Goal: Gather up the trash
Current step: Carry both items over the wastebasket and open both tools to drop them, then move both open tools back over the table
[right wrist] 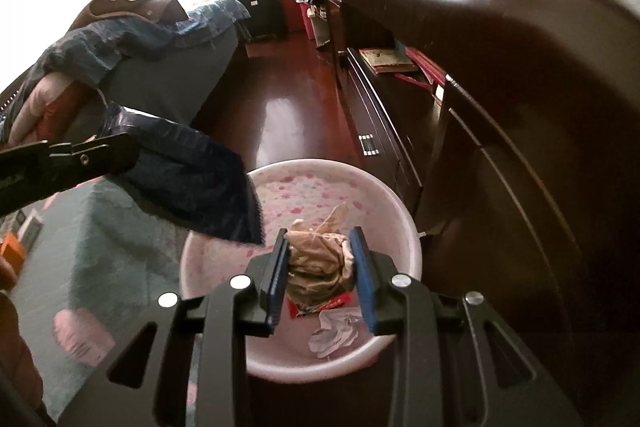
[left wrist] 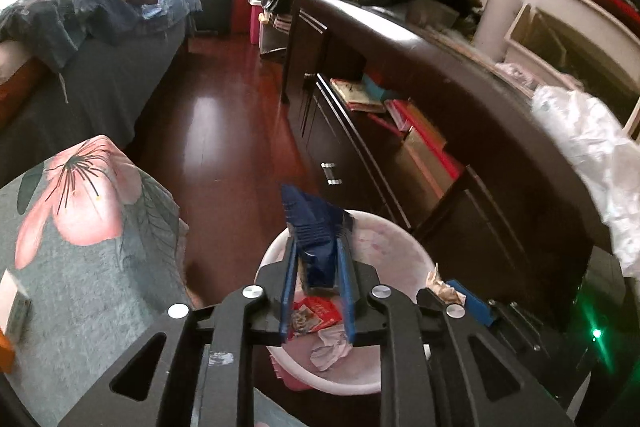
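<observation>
Now both loads are up over the bin, and it all comes down to what sits straight below each pair of tongs. Left tongs: closed narrow on a dark blue crinkled foil wrapper, its long axis running forward along the fingers and sticking out past the tips. Right tongs: clamped on a crumpled beige plastic bag wad, bunched between the blue pads, a loose tail poking forward beyond them.

Below and just ahead of both: the round pale pink plastic bin with the flowery liner. From the right wrist view its mouth lies directly under the wad, so the right hand looks the better placed; a straight release there should fall inside. Already in the bottom are a red printed snack packet and a scrunched white tissue.

The left side is less tidy. Seen from the right, the blue wrapper comes in from the left with its tip hanging over the bin's near-left rim, the rest of it out over the grey flowered bedspread. My read: the left hand wants a nudge to its right, toward the bin's centre, before letting go, or the long wrapper may tip over the rim.

Further right of the bin stands the dark brown wooden cabinet, close beside it, and red-brown floor stretches ahead.
</observation>
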Demonstrator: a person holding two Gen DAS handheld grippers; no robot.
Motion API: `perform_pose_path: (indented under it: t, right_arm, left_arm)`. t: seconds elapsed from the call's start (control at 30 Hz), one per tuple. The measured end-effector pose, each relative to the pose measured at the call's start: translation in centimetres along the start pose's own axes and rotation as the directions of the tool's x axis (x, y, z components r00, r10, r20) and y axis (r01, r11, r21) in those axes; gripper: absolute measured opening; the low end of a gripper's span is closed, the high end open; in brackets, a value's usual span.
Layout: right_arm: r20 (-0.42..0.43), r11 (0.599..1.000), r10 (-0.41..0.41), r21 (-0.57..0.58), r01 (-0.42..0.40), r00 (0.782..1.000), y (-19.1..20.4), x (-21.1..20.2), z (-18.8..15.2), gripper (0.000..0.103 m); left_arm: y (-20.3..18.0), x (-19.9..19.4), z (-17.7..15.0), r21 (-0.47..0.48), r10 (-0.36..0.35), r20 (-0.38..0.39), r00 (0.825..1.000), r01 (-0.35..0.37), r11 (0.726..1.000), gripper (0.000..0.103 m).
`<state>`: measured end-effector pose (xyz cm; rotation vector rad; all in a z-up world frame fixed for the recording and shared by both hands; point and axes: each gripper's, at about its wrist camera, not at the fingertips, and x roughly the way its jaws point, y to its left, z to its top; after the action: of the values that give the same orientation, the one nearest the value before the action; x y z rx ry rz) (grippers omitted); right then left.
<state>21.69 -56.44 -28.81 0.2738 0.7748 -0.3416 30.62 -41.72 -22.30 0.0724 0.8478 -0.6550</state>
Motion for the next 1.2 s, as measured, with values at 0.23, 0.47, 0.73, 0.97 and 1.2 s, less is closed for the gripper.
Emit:
perform_pose_path:
  t: [0.23, 0.47, 0.73, 0.97, 1.2]
  right_arm:
    - [-0.002, 1.000, -0.008, -0.012, 0.008, 1.000, 0.0, 1.7, 0.0, 0.052]
    - [0.018, 0.999, -0.023, -0.021, 0.024, 1.000, 0.3, 0.5, -0.2, 0.064]
    - [0.053, 0.999, -0.018, -0.049, 0.021, 0.998, 2.1, -2.6, -0.2, 0.073]
    - [0.092, 0.991, 0.056, -0.127, -0.044, 0.994, 6.6, -6.8, -0.7, 0.083]
    - [0.107, 0.961, 0.136, -0.258, -0.104, 0.985, 12.5, -9.7, -1.7, 0.084]
  left_arm:
    - [-0.3, -1.1, 0.1, 0.049, 0.057, 0.098, 0.994, -0.062, 0.997, 0.084]
    - [-0.2, -3.3, 0.4, 0.062, 0.049, 0.139, 0.989, -0.058, 0.996, 0.088]
    - [3.1, -7.3, -0.6, -0.033, 0.099, 0.158, 0.983, -0.095, 0.995, 0.091]
    - [8.8, -11.1, -2.7, -0.136, 0.297, 0.137, 0.945, -0.279, 0.951, 0.096]
    - [16.4, -11.7, -5.6, -0.201, 0.399, 0.010, 0.917, -0.389, 0.899, 0.094]
